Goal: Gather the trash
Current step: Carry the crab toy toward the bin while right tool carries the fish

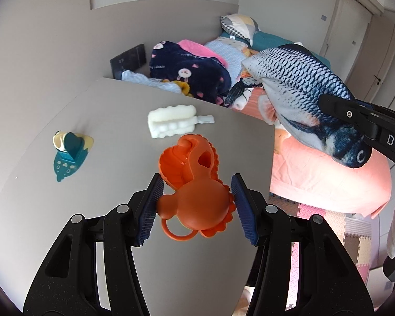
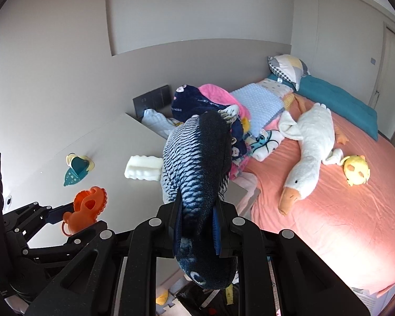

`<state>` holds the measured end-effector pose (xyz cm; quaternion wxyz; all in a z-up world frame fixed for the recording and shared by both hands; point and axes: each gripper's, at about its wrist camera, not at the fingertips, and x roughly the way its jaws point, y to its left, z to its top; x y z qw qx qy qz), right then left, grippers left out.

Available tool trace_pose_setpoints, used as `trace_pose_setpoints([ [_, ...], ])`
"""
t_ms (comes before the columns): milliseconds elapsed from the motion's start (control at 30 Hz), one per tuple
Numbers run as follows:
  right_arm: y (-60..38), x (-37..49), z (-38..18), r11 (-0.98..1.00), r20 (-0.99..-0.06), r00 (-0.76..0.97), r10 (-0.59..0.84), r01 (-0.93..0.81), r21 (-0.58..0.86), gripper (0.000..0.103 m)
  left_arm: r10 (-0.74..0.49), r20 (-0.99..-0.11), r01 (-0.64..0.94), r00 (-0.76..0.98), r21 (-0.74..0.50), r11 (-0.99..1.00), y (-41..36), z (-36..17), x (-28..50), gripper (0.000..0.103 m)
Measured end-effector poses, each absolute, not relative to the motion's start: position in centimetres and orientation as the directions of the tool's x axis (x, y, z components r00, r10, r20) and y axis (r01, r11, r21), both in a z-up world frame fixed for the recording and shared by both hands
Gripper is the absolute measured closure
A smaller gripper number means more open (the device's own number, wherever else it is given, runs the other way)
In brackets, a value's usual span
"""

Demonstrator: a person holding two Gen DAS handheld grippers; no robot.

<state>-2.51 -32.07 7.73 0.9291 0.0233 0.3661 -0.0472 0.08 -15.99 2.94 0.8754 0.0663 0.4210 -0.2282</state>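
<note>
My left gripper [image 1: 197, 178] is shut on an orange plastic toy [image 1: 194, 192], its blue pads pressing both sides, and holds it above the grey table [image 1: 113, 110]. The right wrist view shows that same toy [image 2: 88, 206] and left gripper [image 2: 63, 214] at the lower left. My right gripper [image 2: 197, 205] is shut on a blue and white plush fish [image 2: 197, 152], pinched near its head with the tail pointing away. In the left wrist view the fish [image 1: 302, 92] hangs at the right, over the table's edge and the bed, with the right gripper [image 1: 355, 117] on it.
On the table lie a white foam piece [image 1: 173, 122] and a teal and yellow toy [image 1: 69, 152]. Beyond it, a pile of blankets [image 1: 192, 73] lies on the pink bed [image 2: 329, 223], with a white goose plush [image 2: 310, 152] and a yellow chick [image 2: 356, 169]. Foam mats [image 1: 342, 237] cover the floor.
</note>
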Motion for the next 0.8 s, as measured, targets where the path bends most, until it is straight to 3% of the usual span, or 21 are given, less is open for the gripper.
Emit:
trace_pose_setpoints([
  [800, -42.5, -11.5, 6.0, 0.943, -0.709, 0.672, -0.212, 0.331, 0.033, 0.083, -0.443, -0.785, 0.657, 0.433, -0.061, 0.751, -27.6, 2.6, -5.4, 0.050],
])
